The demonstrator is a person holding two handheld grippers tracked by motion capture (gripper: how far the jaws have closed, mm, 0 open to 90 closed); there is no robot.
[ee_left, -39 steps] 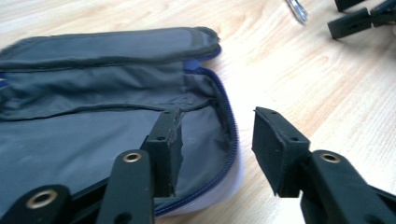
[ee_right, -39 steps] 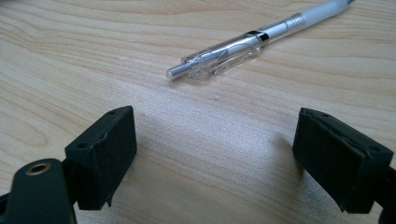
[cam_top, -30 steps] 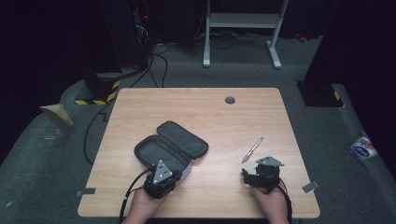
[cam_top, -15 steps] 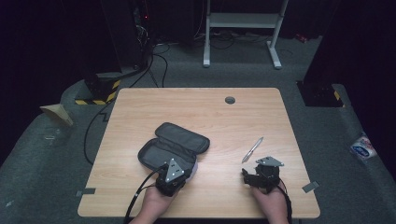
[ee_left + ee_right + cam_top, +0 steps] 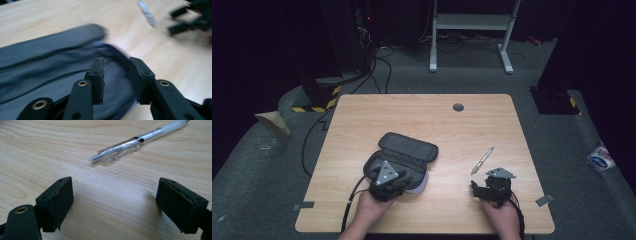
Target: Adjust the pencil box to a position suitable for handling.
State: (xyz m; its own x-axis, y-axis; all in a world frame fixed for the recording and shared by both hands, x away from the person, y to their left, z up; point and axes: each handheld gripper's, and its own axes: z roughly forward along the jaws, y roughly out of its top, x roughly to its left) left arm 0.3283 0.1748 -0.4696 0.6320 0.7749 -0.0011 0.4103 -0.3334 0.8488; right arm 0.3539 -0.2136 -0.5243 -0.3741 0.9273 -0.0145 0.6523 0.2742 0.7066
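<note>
Dark zip pouch point(image 5: 402, 157) is lying open on the wooden table point(image 5: 362, 115), left of centre, lid flap folded back. Left gripper point(image 5: 116, 75) is hovering over the pouch's near edge w/ jaws just having been opening, now partly spread, pads not pressing fabric. Right gripper point(image 5: 120, 205) is sitting low on the table w/ jaws spread wide, nothing btwn them. Clear pen point(image 5: 135, 143) is lying just ahead of it, apart from the pouch.

Left gripper point(image 5: 116, 71) held low in the left hand point(image 5: 371, 206), jaws just opened to a narrow gap, nothing pressed between the pads. Right gripper point(image 5: 115, 202) gripped in the right hand point(image 5: 500, 216), jaws spread wide, bare space between them.
</note>
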